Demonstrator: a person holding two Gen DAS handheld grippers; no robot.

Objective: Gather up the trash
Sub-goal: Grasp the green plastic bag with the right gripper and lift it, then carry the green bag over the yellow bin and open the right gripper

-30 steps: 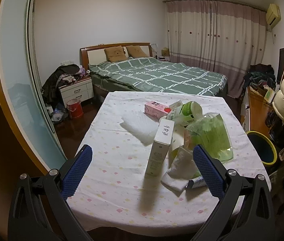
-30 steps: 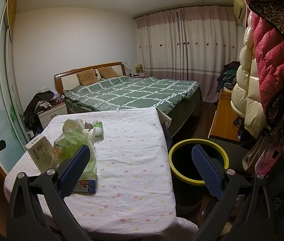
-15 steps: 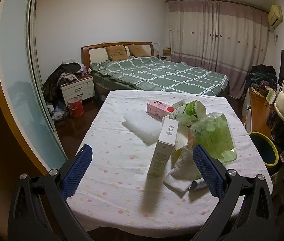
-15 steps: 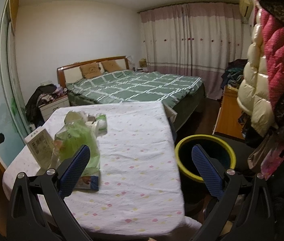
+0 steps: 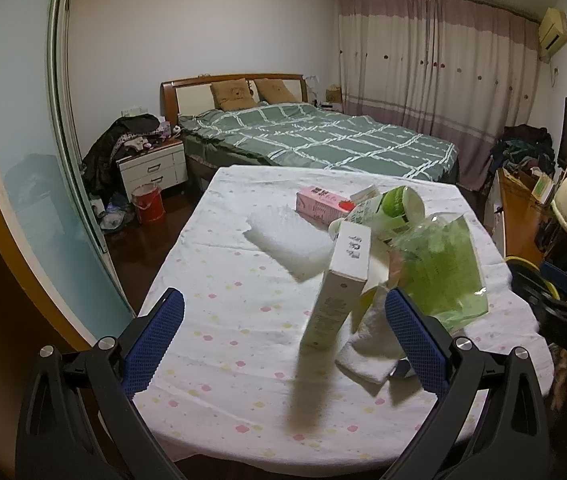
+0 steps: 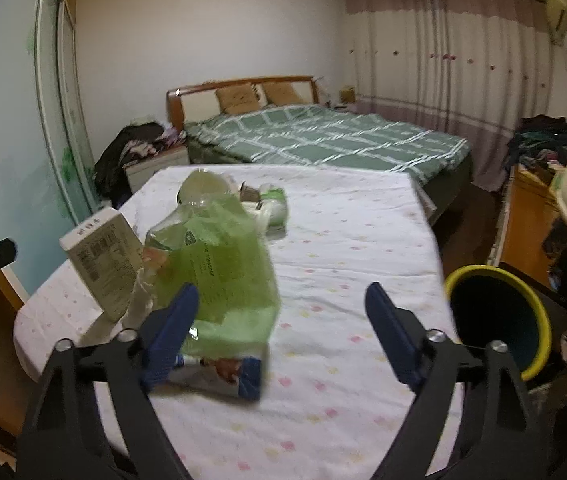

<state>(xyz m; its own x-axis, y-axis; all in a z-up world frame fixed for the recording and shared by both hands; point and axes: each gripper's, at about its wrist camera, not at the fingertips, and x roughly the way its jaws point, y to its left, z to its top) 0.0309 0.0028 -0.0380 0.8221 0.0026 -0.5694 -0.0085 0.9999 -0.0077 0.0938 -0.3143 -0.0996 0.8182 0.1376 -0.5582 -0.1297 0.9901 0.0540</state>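
Looking through the left wrist view, the left gripper (image 5: 283, 330) stood wide open and empty above the near edge of the table (image 5: 219, 320). A white carton (image 5: 337, 286) stood upright just ahead, hiding part of the folded white cloth (image 5: 367, 354) beside it. The green plastic bag (image 5: 441, 270), crumpled and translucent, sat right of the carton; the pink box (image 5: 319, 205) lay farther back. The yellow-rimmed bin (image 5: 531, 276) was mostly cut off.

In the right wrist view, blurred, the right gripper (image 6: 279, 332) was closing, pads touching nothing; the green plastic bag (image 6: 227, 264) covered a half-hidden blue packet (image 6: 243, 378). The yellow-rimmed bin (image 6: 499, 320) stood beside the table (image 6: 343, 240).
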